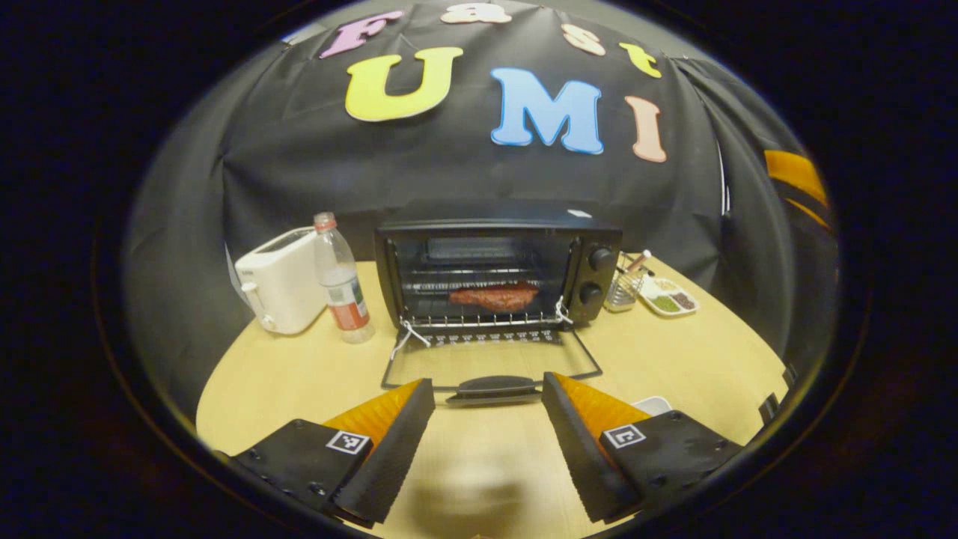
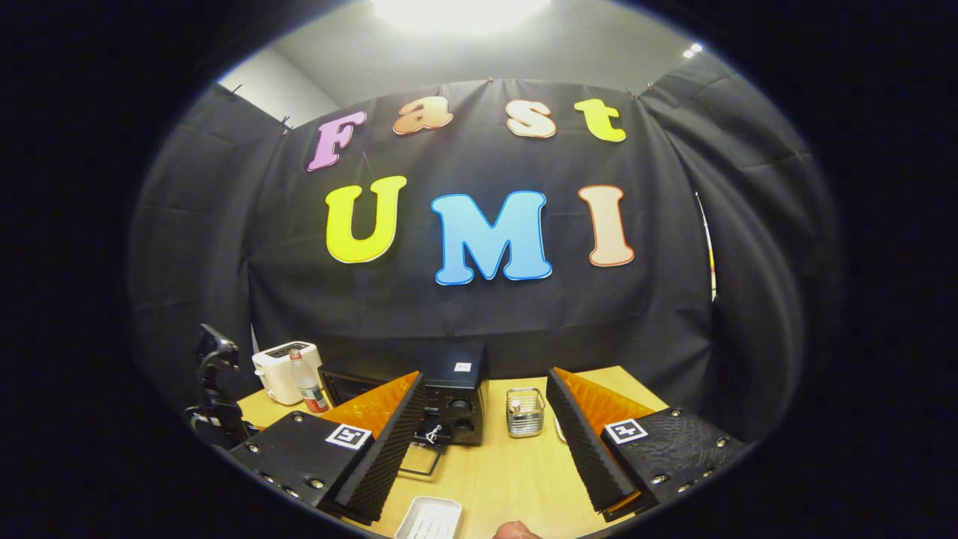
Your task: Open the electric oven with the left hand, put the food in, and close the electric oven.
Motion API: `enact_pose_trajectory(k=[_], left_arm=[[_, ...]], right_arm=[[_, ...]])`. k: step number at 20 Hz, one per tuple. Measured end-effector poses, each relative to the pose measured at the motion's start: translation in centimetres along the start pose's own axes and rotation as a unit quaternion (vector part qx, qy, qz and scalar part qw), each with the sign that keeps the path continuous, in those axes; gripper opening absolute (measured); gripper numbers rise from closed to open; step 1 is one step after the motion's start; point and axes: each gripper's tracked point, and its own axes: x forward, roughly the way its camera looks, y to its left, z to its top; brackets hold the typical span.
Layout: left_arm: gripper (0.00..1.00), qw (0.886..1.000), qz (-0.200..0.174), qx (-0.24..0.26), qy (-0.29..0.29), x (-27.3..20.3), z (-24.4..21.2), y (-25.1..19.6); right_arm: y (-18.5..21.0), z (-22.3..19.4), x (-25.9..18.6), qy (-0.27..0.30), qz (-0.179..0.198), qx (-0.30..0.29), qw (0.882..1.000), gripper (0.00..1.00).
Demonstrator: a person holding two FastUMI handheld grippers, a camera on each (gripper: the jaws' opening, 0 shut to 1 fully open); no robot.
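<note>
**Food in, door still down**

Left tongs (image 1: 488, 442) are hanging wide and empty, just short of the door handle (image 1: 495, 387). Right tongs (image 2: 485, 442) are gaping wide too, holding nothing, raised well back from the oven.

The electric oven (image 1: 498, 269) is standing open, its glass door (image 1: 490, 361) lying flat on the counter (image 1: 673, 359). The food (image 1: 494, 296), a reddish slab, is sitting on the wire rack inside. Judging by that, opening and loading are done; closing remains.

An empty white tray (image 2: 429, 518) is lying near the right tongs. A toaster (image 1: 281, 281) and bottle (image 1: 340, 278) are standing left of the oven; a wire holder (image 1: 623, 290) and condiment dish (image 1: 668, 297) right. Black cloth is backing the booth.
</note>
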Motion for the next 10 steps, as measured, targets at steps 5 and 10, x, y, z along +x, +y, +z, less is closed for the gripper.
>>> enact_pose_trajectory(k=[5, 10], left_arm=[[0.98, 0.997, -0.007, -0.008, 0.080, 3.9, -4.7, -0.6], [1.00, 0.990, -0.013, 0.003, 0.140, 7.1, -7.7, -1.1]], right_arm=[[-2.4, 0.5, -0.9, 0.000, -0.043, 0.021, 0.999, 0.98], [-5.1, -0.3, -1.9, 0.014, -0.085, 0.025, 0.996, 0.98]])
